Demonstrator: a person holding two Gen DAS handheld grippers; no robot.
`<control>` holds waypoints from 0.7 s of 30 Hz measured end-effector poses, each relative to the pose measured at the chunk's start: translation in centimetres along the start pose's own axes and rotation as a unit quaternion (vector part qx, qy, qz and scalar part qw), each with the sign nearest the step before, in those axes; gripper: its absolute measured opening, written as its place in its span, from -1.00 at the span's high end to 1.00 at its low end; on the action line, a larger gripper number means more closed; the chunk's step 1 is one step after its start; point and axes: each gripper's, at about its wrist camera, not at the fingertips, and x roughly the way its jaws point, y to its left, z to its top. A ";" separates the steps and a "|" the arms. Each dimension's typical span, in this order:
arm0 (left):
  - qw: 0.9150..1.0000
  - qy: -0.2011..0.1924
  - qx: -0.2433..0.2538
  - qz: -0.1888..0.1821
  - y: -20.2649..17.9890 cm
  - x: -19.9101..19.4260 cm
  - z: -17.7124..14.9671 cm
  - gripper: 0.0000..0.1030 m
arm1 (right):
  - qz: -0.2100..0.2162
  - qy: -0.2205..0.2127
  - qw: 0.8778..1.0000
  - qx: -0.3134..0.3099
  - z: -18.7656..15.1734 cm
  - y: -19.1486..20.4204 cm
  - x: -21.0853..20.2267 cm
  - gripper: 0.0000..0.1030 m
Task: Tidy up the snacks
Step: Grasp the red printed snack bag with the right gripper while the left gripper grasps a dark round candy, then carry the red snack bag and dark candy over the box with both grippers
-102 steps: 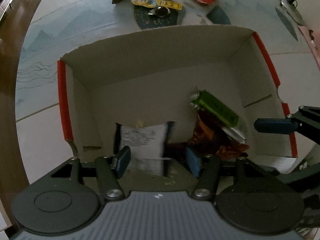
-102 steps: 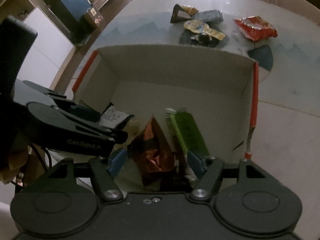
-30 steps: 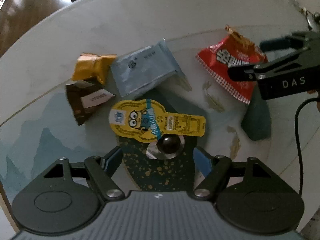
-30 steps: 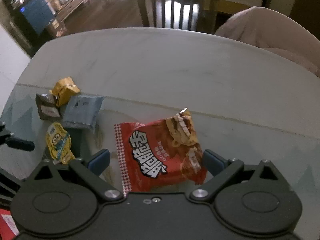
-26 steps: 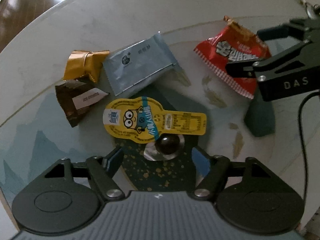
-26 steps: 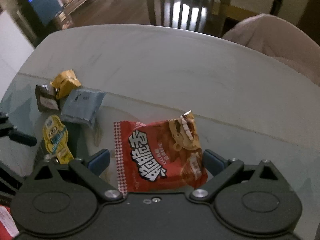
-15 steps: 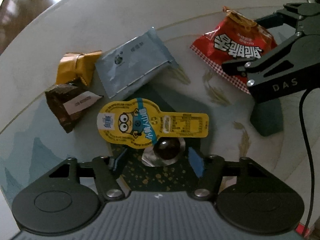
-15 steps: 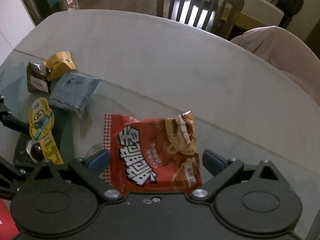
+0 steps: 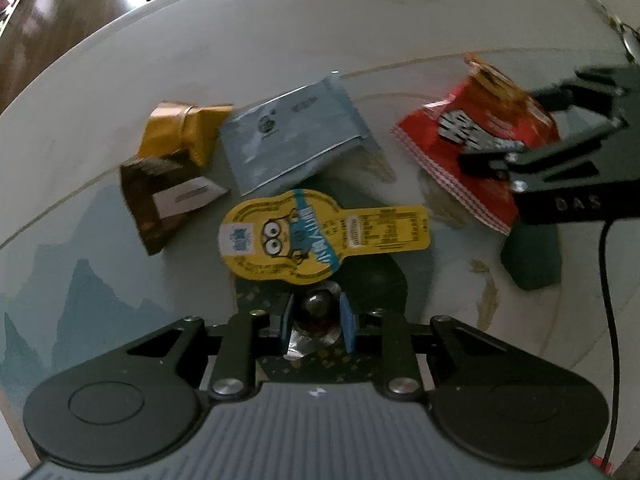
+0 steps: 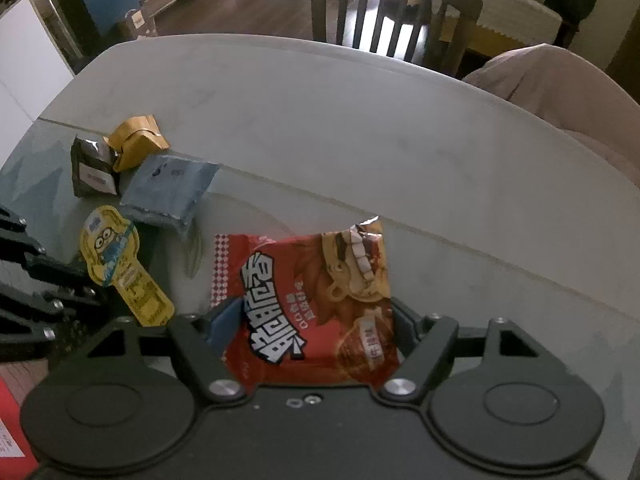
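Observation:
My left gripper [image 9: 316,322] is shut on the dark round candy in silver foil [image 9: 316,312], just below the yellow Minions packet [image 9: 320,236]. A grey-blue pouch [image 9: 292,136], a gold packet [image 9: 180,132] and a brown packet [image 9: 168,196] lie beyond. My right gripper [image 10: 310,320] has closed in on the red snack bag [image 10: 316,308], its pads against the bag's two sides. The red bag also shows in the left wrist view [image 9: 476,144], with the right gripper [image 9: 560,160] on it.
The snacks lie on a round table with a glass top [image 10: 400,140]. A dark chair [image 10: 392,12] and a cloth-covered seat [image 10: 560,88] stand behind the far edge. A red box corner [image 10: 12,432] shows at the lower left. A cable [image 9: 608,320] hangs at the right.
Both grippers left the box and came to the loose snacks. My left gripper closed from open onto the foil candy. My right gripper narrowed onto the red bag.

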 end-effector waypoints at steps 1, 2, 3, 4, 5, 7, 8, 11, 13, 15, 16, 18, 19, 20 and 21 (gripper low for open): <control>1.000 -0.001 -0.007 0.000 0.3 0.0 -0.2 0.54 | 0.000 0.000 1.000 0.005 -0.3 0.0 -0.2 -0.47; 1.000 0.000 -0.012 0.000 0.5 0.1 -0.3 0.54 | 0.000 -0.001 1.000 0.014 -0.5 -0.1 -0.3 -0.47; 1.000 -0.001 -0.017 0.001 0.7 0.0 -0.3 0.54 | 0.002 -0.002 1.000 0.024 -0.8 -0.2 -0.6 -0.47; 1.000 -0.002 -0.023 0.001 0.9 0.0 -0.6 0.54 | 0.005 -0.005 0.999 0.032 -1.1 -0.3 -0.9 -0.47; 1.000 -0.004 -0.031 0.000 1.3 -0.1 -0.7 0.54 | 0.007 -0.006 0.999 0.040 -1.4 -0.5 -1.2 -0.47; 0.999 -0.008 -0.047 -0.002 2.2 -0.3 -1.0 0.54 | 0.011 -0.009 0.998 0.056 -1.9 -0.7 -1.8 -0.47; 0.998 -0.011 -0.054 -0.004 2.5 -0.5 -1.1 0.54 | 0.013 -0.012 0.998 0.065 -2.1 -0.9 -2.2 -0.47; 0.997 -0.025 -0.070 -0.007 3.3 -1.8 -1.6 0.54 | 0.014 -0.022 0.997 0.078 -2.6 -1.0 -3.6 -0.47; 0.996 -0.036 -0.078 -0.008 3.7 -2.8 -1.9 0.54 | 0.017 -0.031 0.995 0.090 -3.0 -1.0 -4.9 -0.47; 0.995 -0.048 -0.082 -0.008 4.1 -4.0 -2.2 0.54 | 0.019 -0.040 0.995 0.094 -3.3 -1.2 -6.4 -0.47; 0.995 -0.052 -0.083 -0.008 4.2 -4.6 -2.1 0.54 | 0.020 -0.044 0.994 0.097 -3.4 -1.1 -7.1 -0.47; 0.995 -0.061 -0.084 -0.006 4.1 -5.6 -2.3 0.54 | 0.019 -0.052 0.993 0.100 -3.7 -0.7 -8.5 -0.47; 0.994 -0.066 -0.085 -0.004 4.1 -6.3 -2.5 0.54 | 0.017 -0.056 0.993 0.100 -3.9 -0.5 -9.3 -0.47; 0.994 -0.071 -0.086 -0.003 4.1 -6.9 -2.8 0.54 | 0.016 -0.059 0.993 0.100 -4.0 -0.2 -9.9 -0.47; 0.993 -0.078 -0.087 -0.002 4.3 -7.5 -3.1 0.54 | 0.015 -0.063 0.993 0.100 -4.1 0.1 -10.6 -0.47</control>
